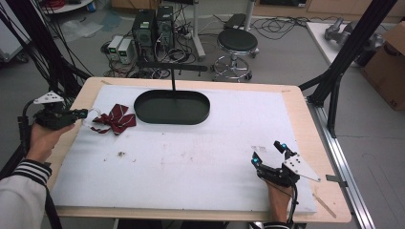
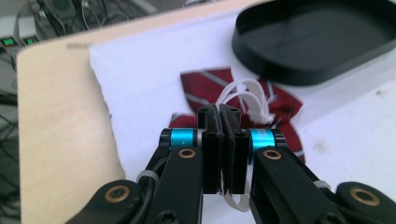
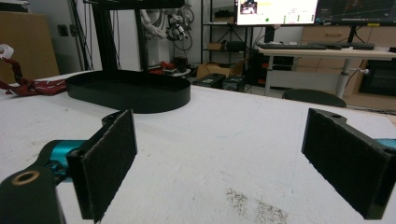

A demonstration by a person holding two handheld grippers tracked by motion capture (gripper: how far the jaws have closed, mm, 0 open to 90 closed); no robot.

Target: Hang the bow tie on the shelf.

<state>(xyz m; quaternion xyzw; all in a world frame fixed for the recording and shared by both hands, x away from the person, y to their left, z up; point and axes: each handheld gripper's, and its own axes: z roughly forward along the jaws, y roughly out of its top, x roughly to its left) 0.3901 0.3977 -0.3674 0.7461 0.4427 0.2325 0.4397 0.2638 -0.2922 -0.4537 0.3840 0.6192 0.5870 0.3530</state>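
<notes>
A dark red striped bow tie (image 1: 115, 119) lies on the white mat, left of a black oval tray (image 1: 172, 108). My left gripper (image 1: 85, 113) is at the mat's left edge, shut on the bow tie's white strap (image 1: 91, 114). In the left gripper view the strap (image 2: 245, 95) loops out above the closed jaws of my left gripper (image 2: 223, 114), with the bow tie (image 2: 205, 86) beyond and the tray (image 2: 317, 42) at the upper right. My right gripper (image 1: 270, 152) rests open on the mat at the front right. Between its pads (image 3: 112, 158) there is nothing, and the tray (image 3: 128, 91) and bow tie (image 3: 32, 86) lie far off.
A thin black post (image 1: 173, 78) with a crossbar rises from the tray. The white mat (image 1: 191, 157) covers most of the wooden table (image 1: 305, 124). Behind the table stand a stool (image 1: 237, 45) and computer cases (image 1: 152, 28). Black frame struts (image 1: 344, 57) and a cardboard box (image 1: 387, 62) are at the right.
</notes>
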